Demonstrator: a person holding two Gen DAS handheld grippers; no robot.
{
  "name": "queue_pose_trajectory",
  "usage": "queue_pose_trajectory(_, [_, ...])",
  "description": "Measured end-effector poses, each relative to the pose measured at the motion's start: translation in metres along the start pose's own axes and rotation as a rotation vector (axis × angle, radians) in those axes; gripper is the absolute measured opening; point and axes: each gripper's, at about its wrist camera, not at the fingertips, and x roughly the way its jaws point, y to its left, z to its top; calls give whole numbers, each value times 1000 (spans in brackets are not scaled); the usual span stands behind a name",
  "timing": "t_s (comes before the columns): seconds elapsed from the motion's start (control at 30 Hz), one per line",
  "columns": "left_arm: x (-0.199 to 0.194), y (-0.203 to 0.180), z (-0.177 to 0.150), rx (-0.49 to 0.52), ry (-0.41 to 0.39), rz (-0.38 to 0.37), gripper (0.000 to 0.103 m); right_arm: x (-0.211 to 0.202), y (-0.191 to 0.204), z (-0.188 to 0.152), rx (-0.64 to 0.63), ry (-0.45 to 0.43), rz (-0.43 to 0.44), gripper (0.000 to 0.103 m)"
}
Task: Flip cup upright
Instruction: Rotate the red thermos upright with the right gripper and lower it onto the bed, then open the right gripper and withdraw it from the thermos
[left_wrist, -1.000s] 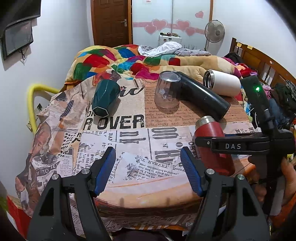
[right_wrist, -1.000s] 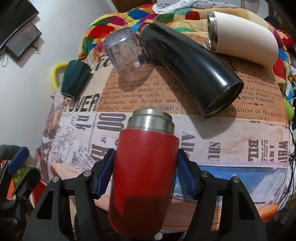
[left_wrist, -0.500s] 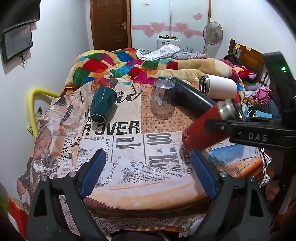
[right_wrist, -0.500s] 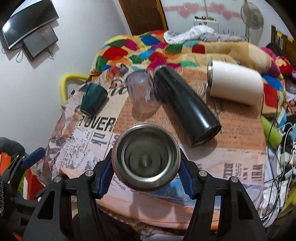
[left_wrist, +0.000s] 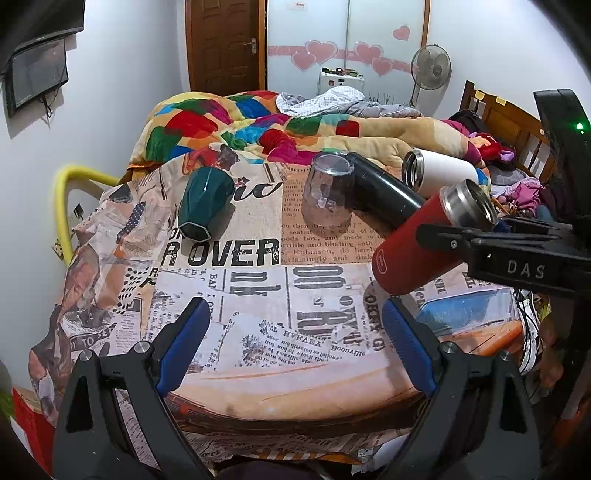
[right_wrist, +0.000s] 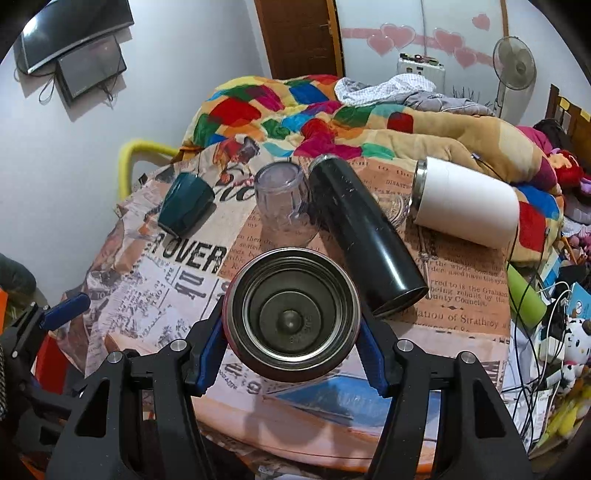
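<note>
My right gripper (right_wrist: 291, 350) is shut on a red steel cup (left_wrist: 424, 240) and holds it above the newspaper-print table (left_wrist: 258, 295), tilted with its open mouth (right_wrist: 291, 314) up and toward the right wrist camera. In the left wrist view the right gripper (left_wrist: 480, 240) clamps the cup near its neck. My left gripper (left_wrist: 295, 343) is open and empty over the table's front edge.
A dark green cup (left_wrist: 205, 201) lies on its side at the left. A clear glass (left_wrist: 327, 194) stands upside down mid-table. A black flask (right_wrist: 362, 232) and a white tumbler (right_wrist: 465, 203) lie on their sides. A bed with a colourful blanket (left_wrist: 258, 125) is behind.
The red cup was upside down on the table; my right gripper has lifted it and rotated it so its mouth now points up and outward. My left gripper has pulled back slightly.
</note>
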Motion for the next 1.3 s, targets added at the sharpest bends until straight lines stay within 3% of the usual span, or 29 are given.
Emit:
queue_pose_trajectory(0.33, [2,8,-1,-23,8,-1,94,21,15,-5,-60,63,-23,59])
queue_pose_trajectory(0.73, [-18,12,6,-39,-30,-11,94,-10,18,-4,-61,15,0,66])
queue_pose_trajectory(1.03, [-89,-11,25,-17,-193,-57,94,-108,21,-9,-63,-217,0,66])
queue_pose_trajectory(1.3, [-187,-37,32,9,-445,-74,94,-215,30,-24,-81,-507,-17,67])
